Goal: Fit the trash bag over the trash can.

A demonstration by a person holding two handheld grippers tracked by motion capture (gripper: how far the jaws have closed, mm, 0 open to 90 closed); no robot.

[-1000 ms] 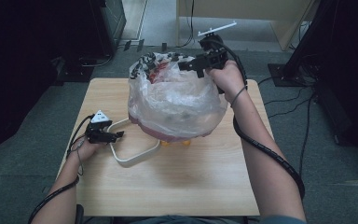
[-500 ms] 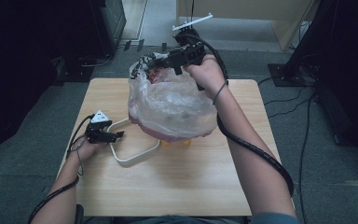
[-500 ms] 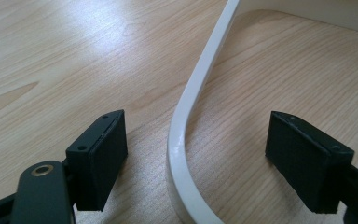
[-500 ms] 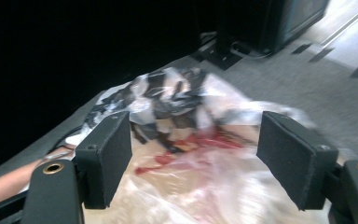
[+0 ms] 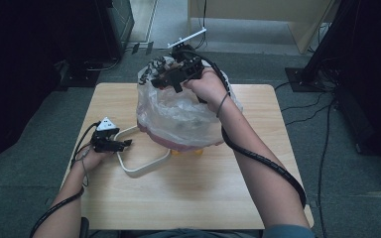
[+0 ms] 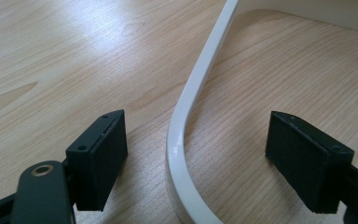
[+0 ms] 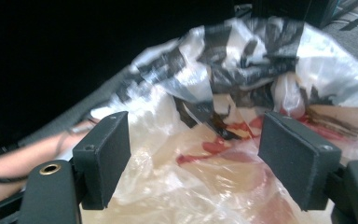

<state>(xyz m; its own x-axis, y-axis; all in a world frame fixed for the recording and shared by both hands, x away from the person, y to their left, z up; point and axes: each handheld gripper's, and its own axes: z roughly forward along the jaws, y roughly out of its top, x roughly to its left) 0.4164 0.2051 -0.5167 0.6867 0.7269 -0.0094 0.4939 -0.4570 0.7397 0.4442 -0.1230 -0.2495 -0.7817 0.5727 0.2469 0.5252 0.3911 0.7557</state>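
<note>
A crumpled clear plastic bag (image 5: 178, 116) with black print covers a pink container (image 5: 178, 146) at the table's far middle. A white loop handle (image 5: 144, 168) lies flat on the wood beside it. My left gripper (image 5: 126, 144) rests low on the table, open. In the left gripper view the handle (image 6: 200, 88) runs between its jaws (image 6: 204, 156), touching neither pad. My right gripper (image 5: 166, 82) hovers at the bag's top far rim. Its jaws have just been closing a little but stand open (image 7: 193, 158), and the bag's film (image 7: 242, 70) spreads ahead of them without being pinched.
The wooden table (image 5: 193, 198) has bare wood toward the person. Small yellow pieces (image 5: 186, 152) peek out under the container. Dark equipment (image 5: 114, 29) and floor cables (image 5: 322, 124) surround the table, and a pale wooden unit (image 5: 258, 20) stands behind it.
My right hand has carried its gripper leftward along the top of the bag and slightly lower. The left gripper and the handle have stayed put.
</note>
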